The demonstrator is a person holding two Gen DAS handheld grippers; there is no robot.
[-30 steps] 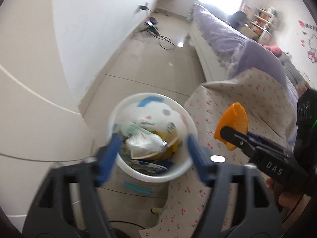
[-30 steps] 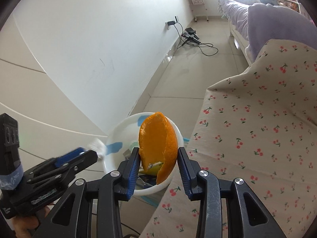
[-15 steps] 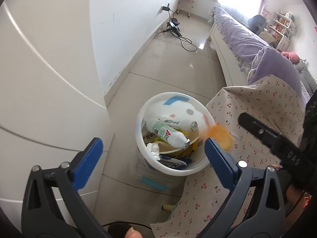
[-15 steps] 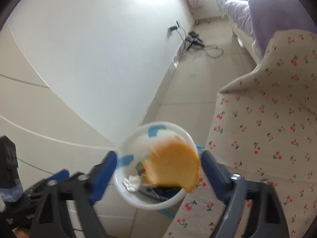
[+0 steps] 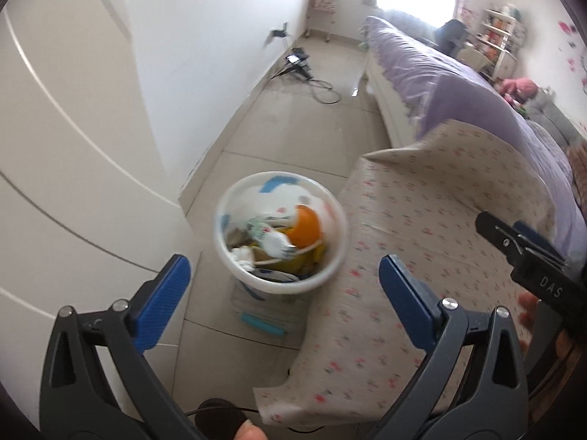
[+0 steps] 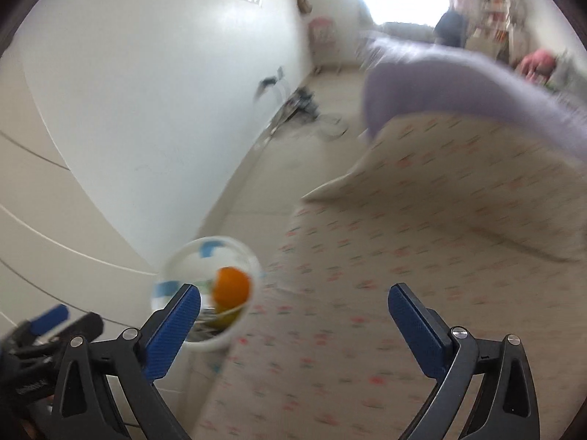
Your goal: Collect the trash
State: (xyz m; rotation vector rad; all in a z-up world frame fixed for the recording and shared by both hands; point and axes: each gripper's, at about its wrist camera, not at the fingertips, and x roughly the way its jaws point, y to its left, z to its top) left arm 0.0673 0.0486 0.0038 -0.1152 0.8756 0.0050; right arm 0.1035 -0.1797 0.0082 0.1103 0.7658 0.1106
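Note:
A white trash bin point(image 5: 332, 205) stands on the floor by the table's edge. Inside lie an orange peel point(image 5: 305, 225), a plastic bottle point(image 5: 269, 236), crumpled paper and wrappers. The bin point(image 6: 172, 267) and the peel point(image 6: 232, 286) also show in the blurred right wrist view, at the lower left. My left gripper point(image 5: 282, 293) is open and empty, above and in front of the bin. My right gripper point(image 6: 293, 315) is open and empty, over the cherry-print tablecloth point(image 6: 422, 238), right of the bin. It also appears in the left wrist view point(image 5: 528, 256).
The cherry-print cloth point(image 5: 440, 212) covers the table right of the bin. A white door point(image 5: 66, 146) and wall are at the left. A bed with a purple cover point(image 5: 440, 73) stands beyond. Cables and a charger point(image 5: 304, 66) lie on the tiled floor.
My right gripper opened and let go of the orange peel, which now lies in the bin. Both grippers have pulled back and up from the bin.

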